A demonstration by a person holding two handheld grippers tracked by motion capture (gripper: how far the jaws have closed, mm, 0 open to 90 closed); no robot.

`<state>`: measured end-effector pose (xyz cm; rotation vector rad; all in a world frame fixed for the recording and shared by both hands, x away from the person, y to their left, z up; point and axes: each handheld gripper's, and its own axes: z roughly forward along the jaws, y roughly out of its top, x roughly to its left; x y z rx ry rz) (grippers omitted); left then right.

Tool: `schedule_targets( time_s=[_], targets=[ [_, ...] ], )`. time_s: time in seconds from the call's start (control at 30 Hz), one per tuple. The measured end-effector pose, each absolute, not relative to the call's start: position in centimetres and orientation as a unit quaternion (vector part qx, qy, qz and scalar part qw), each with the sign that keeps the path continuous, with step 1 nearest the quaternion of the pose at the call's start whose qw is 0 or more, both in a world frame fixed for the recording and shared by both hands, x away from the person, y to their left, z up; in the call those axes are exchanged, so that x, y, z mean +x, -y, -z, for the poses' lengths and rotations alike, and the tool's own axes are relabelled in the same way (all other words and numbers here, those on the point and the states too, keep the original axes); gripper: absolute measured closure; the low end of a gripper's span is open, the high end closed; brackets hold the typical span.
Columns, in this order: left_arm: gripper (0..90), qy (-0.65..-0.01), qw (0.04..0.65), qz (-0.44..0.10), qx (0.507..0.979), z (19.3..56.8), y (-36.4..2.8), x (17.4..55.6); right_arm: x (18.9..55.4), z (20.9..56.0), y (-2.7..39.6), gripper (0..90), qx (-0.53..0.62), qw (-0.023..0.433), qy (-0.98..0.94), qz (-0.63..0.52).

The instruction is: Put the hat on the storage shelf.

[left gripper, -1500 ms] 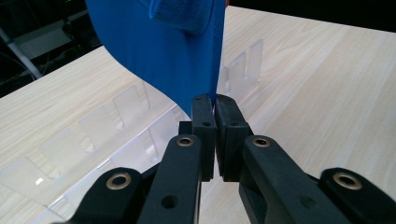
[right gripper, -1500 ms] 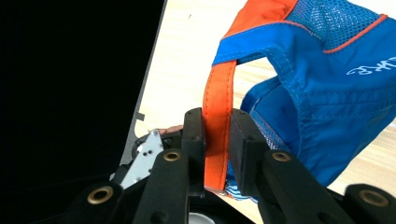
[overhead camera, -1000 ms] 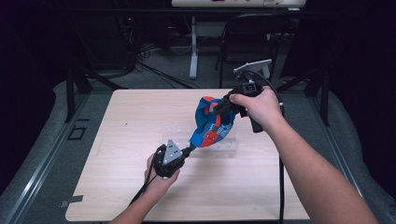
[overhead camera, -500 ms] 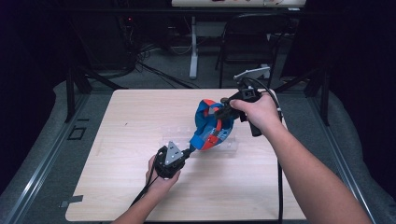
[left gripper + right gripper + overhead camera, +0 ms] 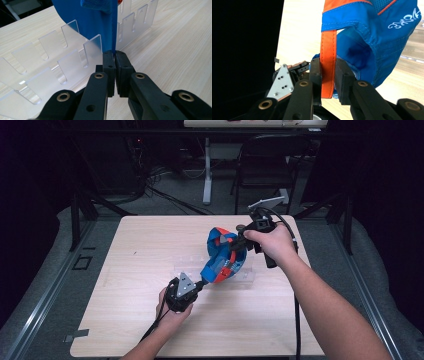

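Blue cap (image 5: 222,257) w/ orange strap (image 5: 328,67) hanging stretched btwn grippers: left gripper (image 5: 115,56) pinching its brim, right gripper (image 5: 328,72) clamping strap.

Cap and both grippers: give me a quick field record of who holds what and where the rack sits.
object: blue and orange cap, held above the table
left gripper: jaws shut on the cap's blue brim edge
right gripper: jaws shut on the orange strap at the cap's back
rack: clear slotted acrylic rack, lying on the table under the cap
cap contact with rack: cannot tell
hands: left hand near the table's front edge, right hand farther back
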<state>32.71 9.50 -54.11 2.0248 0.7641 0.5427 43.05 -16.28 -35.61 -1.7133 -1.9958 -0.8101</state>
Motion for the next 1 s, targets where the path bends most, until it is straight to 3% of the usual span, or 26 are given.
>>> schedule_targets(
  time_s=[0.33,0.57,1.0],
  targets=[
    [88.6,-0.312,0.44,-0.212,0.815,53.9,-10.2,32.3,43.7,36.4,16.5,77.3,-0.614,0.196,0.711,0.28],
    [84.3,-0.315,0.441,-0.206,0.814,53.5,-11.1,31.9,43.9,36.7,16.2,77.2,-0.613,0.196,0.711,0.284],
    [63.8,-0.334,0.436,-0.176,0.817,53.6,-12.8,31.8,43.7,37.4,17.2,76.1,-0.626,0.186,0.703,0.282]
  ],
)
